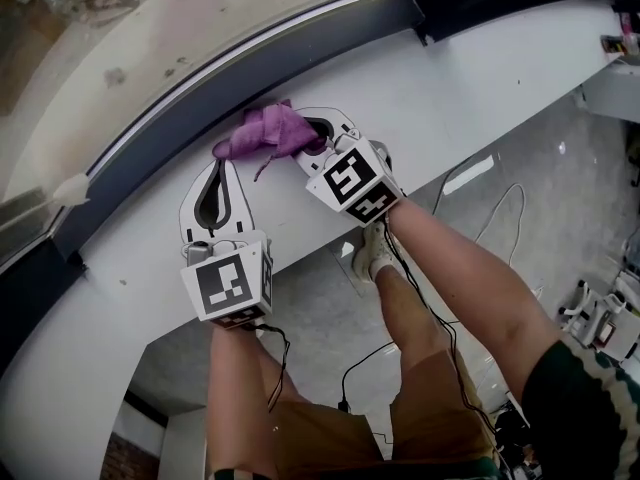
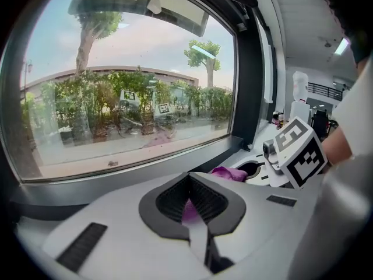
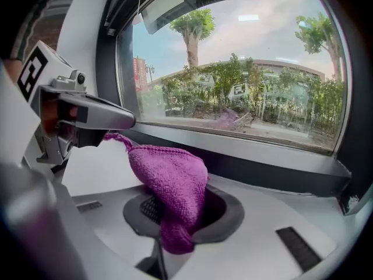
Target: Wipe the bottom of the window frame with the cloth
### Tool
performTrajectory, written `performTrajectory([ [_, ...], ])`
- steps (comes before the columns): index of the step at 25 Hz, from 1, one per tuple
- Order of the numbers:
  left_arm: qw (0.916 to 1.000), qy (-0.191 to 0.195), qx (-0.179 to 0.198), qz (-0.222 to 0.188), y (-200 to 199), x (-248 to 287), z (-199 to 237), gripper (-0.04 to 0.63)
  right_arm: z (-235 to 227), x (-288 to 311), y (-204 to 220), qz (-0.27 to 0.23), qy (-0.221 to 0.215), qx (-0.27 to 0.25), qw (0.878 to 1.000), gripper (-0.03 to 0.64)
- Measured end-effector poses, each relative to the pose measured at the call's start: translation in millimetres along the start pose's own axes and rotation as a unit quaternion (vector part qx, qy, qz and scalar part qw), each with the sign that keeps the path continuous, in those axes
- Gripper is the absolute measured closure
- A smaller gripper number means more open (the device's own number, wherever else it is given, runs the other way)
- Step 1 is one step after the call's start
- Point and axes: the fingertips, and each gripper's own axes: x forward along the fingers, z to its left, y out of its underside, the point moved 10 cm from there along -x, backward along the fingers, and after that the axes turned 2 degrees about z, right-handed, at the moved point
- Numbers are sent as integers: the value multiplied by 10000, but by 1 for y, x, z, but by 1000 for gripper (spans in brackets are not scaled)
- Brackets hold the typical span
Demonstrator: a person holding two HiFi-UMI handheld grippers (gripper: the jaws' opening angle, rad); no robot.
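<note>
1. Head view: the cloth point(image 1: 268, 133) is bunched at upper centre on the white sill point(image 1: 480, 88), at the edge of the window frame's dark bottom rail point(image 1: 190, 108). I can't confirm it's pressed on the rail.
   - The right gripper point(image 1: 310, 140) comes in from the lower right, closed on the cloth's right end.
   - The left gripper point(image 1: 219, 163) points up from below, tips at the cloth's left corner.
2. Left gripper view: the left gripper point(image 2: 189, 194) at lower centre has its jaws pinched together with a sliver of purple between the pads, so its hold is thin.
   - The bulk of the cloth point(image 2: 229, 172) lies right of centre, just beside the right gripper point(image 2: 247, 169).
   - The bottom rail point(image 2: 175, 159) runs just beyond.
3. Right gripper view: the right gripper point(image 3: 183, 214) is clamped on a thick fold of cloth point(image 3: 169, 177), which stands up as a hump at centre.
   - One strand runs up-left into the tip of the left gripper point(image 3: 119, 122).
   - The bottom rail point(image 3: 262, 171) crosses behind.
4. Step, my read: the cloth is being positioned and the wipe proper hasn't started.
   - Pull the grippers apart to flatten the hump.
   - Push the flat cloth down onto the rail.
   - Drag along the rail in one even pass, right into the corners.
   - Risk: the left pinch is slim and could slip under drag, so regrip deeper if it does.
5. Containers: none in any view.
</note>
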Motion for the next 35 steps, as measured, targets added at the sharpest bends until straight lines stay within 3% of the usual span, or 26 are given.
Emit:
performTrajectory([
  [14, 9999, 123, 75, 92, -22, 39, -62, 586, -58, -34, 29, -11, 120, 247, 9996, 529],
  [24, 9995, 298, 30, 111, -20, 42, -71, 586, -60, -38, 27, 23, 251, 257, 9994, 529],
  [35, 9985, 541, 53, 12, -34, 85, -112, 586, -112, -54, 44, 89, 466, 323, 9984, 529],
])
